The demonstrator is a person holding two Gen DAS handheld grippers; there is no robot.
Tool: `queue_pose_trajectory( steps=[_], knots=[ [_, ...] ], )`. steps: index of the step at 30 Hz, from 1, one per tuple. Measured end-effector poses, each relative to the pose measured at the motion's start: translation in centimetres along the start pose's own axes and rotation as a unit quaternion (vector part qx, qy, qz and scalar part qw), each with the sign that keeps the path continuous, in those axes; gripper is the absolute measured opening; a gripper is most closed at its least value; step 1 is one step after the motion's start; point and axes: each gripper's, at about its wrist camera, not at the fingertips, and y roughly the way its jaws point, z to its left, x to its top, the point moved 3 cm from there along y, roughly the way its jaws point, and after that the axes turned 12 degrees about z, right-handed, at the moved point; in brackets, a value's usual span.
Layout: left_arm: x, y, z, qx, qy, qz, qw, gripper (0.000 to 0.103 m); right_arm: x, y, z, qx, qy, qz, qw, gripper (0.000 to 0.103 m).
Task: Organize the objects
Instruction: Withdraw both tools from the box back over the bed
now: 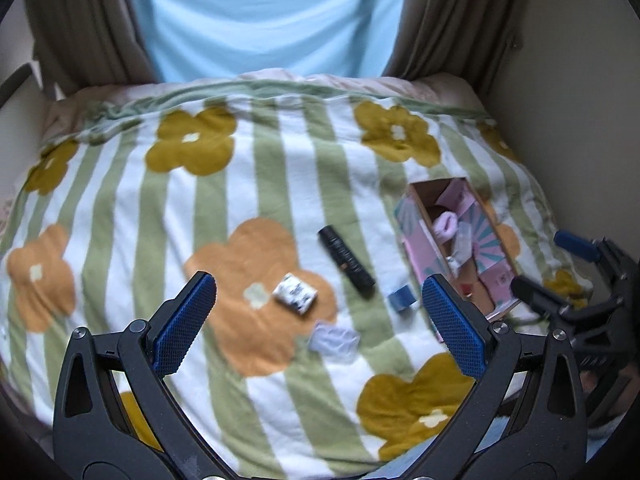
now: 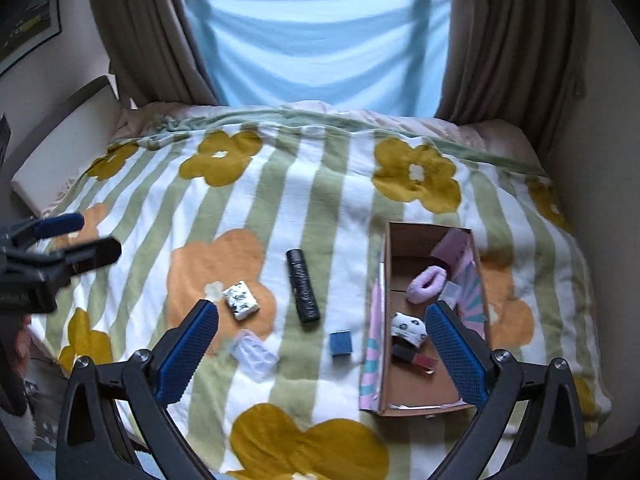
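On the flowered blanket (image 2: 320,184) lie a black tube (image 2: 303,287) (image 1: 346,262), a white patterned block (image 2: 240,300) (image 1: 295,293), a small blue cube (image 2: 340,343) (image 1: 400,298) and a clear plastic packet (image 2: 253,354) (image 1: 334,341). An open cardboard box (image 2: 390,300) (image 1: 418,200) on the right holds a lilac scrunchie (image 2: 427,283), a spotted white item (image 2: 408,329) and a red lip gloss (image 2: 414,357). My left gripper (image 1: 319,298) hovers open above the loose items. My right gripper (image 2: 322,328) is open too, over the cube and the box's edge.
Beige curtains (image 2: 136,40) flank a light blue sheet (image 2: 320,48) behind the bed. A wall (image 2: 600,160) runs along the bed's right side, and a white ledge (image 2: 68,148) sits at its far left. Each gripper shows at the edge of the other's view.
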Motion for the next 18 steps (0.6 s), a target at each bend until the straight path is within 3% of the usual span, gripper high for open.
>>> queue_pose_trajectory(
  steps=[7, 18],
  knots=[
    [-1.7, -0.2, 0.7, 0.013, 0.0, -0.008, 0.9999, 0.102, 0.6, 0.3, 0.9, 0.028, -0.006, 0.0, 1.0, 0.103],
    [-1.8, 0.6, 1.4, 0.017, -0.009, -0.009, 0.9998, 0.102, 1.7, 1.4, 1.5, 0.033, -0.019, 0.016, 0.999, 0.103]
  ],
)
